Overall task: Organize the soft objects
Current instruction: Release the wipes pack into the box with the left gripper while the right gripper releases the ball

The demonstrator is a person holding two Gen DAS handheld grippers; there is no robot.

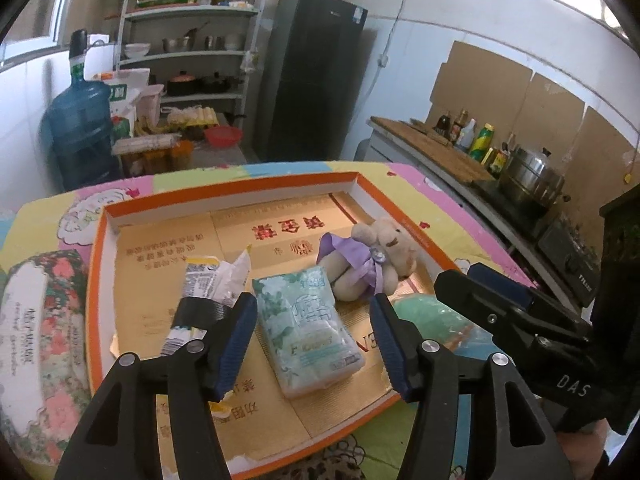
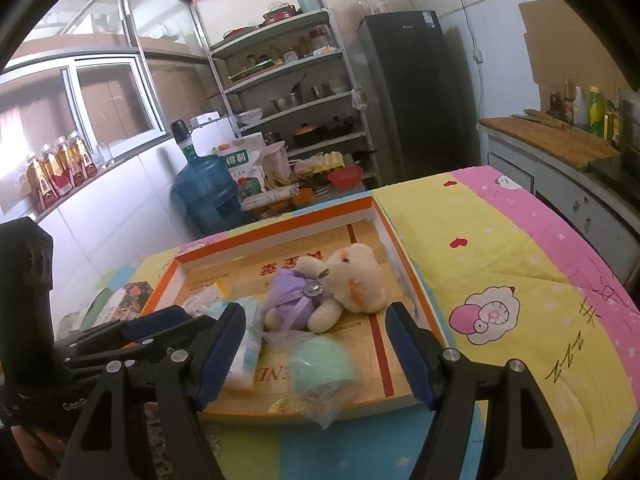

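Left gripper (image 1: 314, 340) is hovering over the orange-rimmed tray (image 1: 236, 186), fingers (image 1: 240, 340) spread apart and released. The tissue pack (image 1: 308, 332), pale green with a floral print, is lying flat on the tray floor between them; the pads are not pressing on it.

Just left of the tissue pack a crumpled white packet (image 1: 216, 280) with a black band is lying in the tray, partly hidden behind the left finger.

A plush bear (image 1: 372, 260) in a purple dress is lying on its side further back in the tray, its legs touching or nearly touching the far end of the tissue pack.

Right gripper (image 2: 316, 356) is also sitting open, fingers (image 2: 408, 356) released, nothing clamped. Below and between them a green ball in a clear bag (image 2: 324, 372) is resting at the near edge of the tray, the bag's tail hanging over the rim. From the left wrist view the ball is mostly hidden behind the right gripper.

The tray is lying on a cartoon-print quilt (image 2: 500, 264), yellow and pink, covering the desk. A floral box (image 1: 40, 320) is sitting on the quilt just outside the tray's left rim.

Background: metal shelf rack (image 2: 292, 92), blue water jug (image 2: 208, 192), dark fridge (image 2: 416, 88).
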